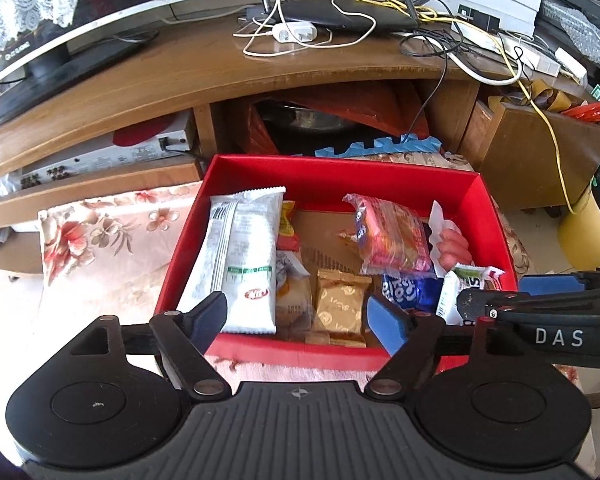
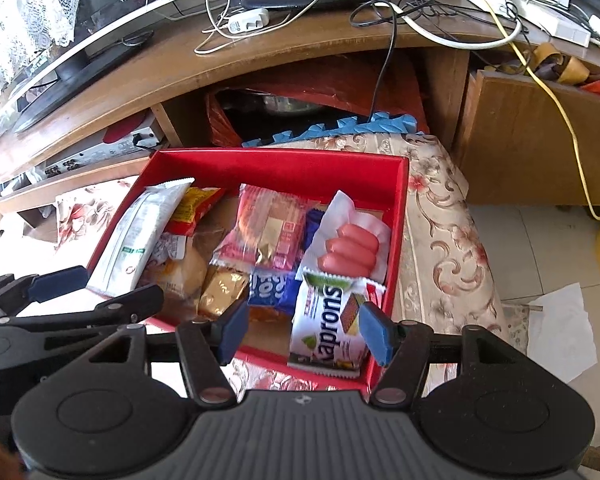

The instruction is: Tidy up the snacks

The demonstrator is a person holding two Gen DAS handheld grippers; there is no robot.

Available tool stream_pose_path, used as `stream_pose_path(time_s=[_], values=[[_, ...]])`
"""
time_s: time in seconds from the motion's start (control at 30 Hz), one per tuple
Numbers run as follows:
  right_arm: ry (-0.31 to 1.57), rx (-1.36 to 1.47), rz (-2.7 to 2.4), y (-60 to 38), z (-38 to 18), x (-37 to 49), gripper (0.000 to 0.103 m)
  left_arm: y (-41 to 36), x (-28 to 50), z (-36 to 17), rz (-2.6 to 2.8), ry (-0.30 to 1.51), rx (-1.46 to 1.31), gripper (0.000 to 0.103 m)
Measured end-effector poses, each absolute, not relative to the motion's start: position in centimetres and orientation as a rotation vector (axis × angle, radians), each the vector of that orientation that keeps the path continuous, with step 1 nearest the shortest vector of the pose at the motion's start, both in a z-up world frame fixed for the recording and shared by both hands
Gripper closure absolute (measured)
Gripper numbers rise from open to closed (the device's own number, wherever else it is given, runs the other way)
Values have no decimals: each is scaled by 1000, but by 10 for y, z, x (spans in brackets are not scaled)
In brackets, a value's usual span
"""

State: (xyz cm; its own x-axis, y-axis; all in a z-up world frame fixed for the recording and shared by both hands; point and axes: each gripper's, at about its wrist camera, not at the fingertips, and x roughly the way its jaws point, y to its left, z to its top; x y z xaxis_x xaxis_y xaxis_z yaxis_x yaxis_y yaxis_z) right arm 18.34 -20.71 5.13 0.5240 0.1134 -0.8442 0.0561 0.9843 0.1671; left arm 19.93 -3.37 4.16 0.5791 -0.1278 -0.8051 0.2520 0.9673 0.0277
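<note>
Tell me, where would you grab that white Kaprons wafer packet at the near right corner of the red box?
Probably by its near end, coming from above and the front. The white Kaprons wafer packet leans on the near wall of the red cardboard box, so that end sits highest and clear of its neighbours. The open right gripper hangs right there, fingers either side of the packet's flat width.

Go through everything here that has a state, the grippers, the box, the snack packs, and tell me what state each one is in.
Left gripper: open, empty, over the box's near edge.
Right gripper: open, empty, fingers either side of the wafer pack.
Red box: lidless, partly filled with snacks.
Kaprons wafer pack: sealed, lying in the box's near right corner.
Sausage pack: sealed, leaning against the right wall.
Long white pack: sealed, lying along the left side.
</note>
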Motion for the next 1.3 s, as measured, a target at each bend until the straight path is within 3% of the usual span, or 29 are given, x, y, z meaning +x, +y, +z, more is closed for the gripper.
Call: stream_pose_path(time_s=[0.2, 0.43, 1.3], values=[[1010, 177, 49, -204, 53, 168, 43, -29, 185, 40, -205, 929, 129, 17], [997, 165, 59, -200, 55, 153, 40, -21, 168, 38, -141, 897, 136, 0], [1021, 119, 19, -198, 43, 108, 39, -12, 122, 20, -70, 932, 129, 0]])
